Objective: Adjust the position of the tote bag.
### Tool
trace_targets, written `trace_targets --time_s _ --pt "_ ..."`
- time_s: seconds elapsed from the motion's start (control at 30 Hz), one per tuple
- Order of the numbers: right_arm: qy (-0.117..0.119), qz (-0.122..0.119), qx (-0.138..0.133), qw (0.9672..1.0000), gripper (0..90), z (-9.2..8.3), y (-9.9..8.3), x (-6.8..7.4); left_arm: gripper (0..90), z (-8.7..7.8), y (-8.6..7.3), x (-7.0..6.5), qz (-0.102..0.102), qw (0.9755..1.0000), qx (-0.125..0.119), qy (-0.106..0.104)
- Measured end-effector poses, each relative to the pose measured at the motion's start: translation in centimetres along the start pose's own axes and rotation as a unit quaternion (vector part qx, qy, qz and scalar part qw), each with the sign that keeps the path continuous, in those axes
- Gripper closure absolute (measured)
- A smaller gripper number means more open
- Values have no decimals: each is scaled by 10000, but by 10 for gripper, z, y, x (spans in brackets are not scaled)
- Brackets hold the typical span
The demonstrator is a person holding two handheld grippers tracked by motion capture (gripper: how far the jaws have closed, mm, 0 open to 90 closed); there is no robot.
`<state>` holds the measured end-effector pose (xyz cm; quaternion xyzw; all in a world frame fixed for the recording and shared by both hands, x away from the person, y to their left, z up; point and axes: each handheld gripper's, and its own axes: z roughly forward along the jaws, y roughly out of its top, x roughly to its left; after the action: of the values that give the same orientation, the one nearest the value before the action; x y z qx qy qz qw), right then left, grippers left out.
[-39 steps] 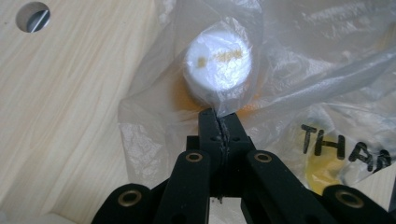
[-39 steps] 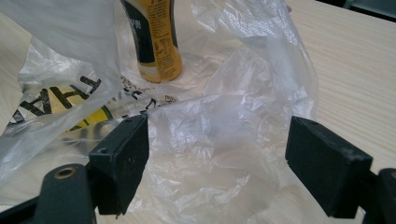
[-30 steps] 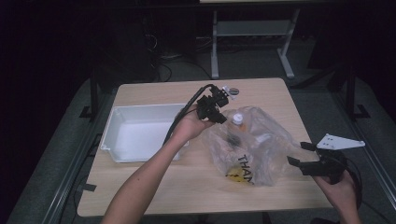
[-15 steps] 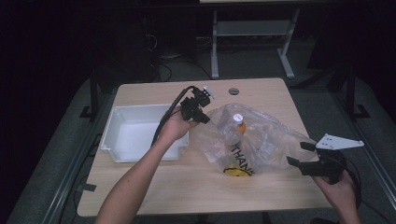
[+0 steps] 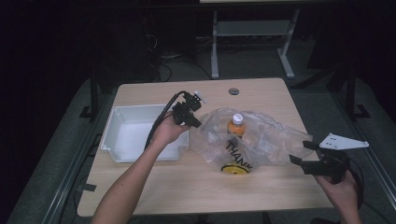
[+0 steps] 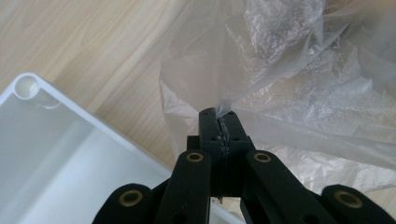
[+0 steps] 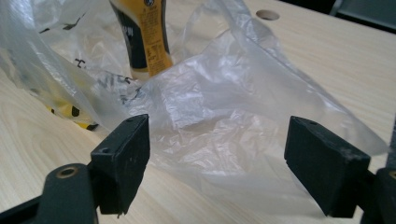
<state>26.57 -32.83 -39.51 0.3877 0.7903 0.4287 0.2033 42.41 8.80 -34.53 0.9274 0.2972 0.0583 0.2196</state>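
At the near right edge of the pale wooden bench (image 5: 196,182), the right tool (image 5: 300,152) hovers with its jaws spread wide, apart from the thin clear plastic bag (image 5: 261,140) just beyond them. The bag lies crumpled mid-bench with black lettering on it and holds an orange bottle with a white cap (image 5: 236,126). The left tool (image 6: 218,122), jaws pressed together, pinches the bag's left edge beside the shallow white plastic tray (image 5: 130,135).
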Motion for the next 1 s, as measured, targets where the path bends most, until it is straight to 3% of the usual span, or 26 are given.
trace_targets --time_s 0.3,0.43,0.83,1.0 --pt "-299 177 26 9994 230 -6 -2 -10 900 1 -6 3 -30 10000 37 23" --pt "-356 118 35 9993 235 -6 5 -8 900 2 -6 3 -36 10000 52 -18" --pt "-21 -478 140 9988 296 17 52 8 900 5 -6 2 33 9999 155 0" --pt "9 -404 279 9988 307 31 64 -1 900 8 -7 4 22 9998 175 -80"
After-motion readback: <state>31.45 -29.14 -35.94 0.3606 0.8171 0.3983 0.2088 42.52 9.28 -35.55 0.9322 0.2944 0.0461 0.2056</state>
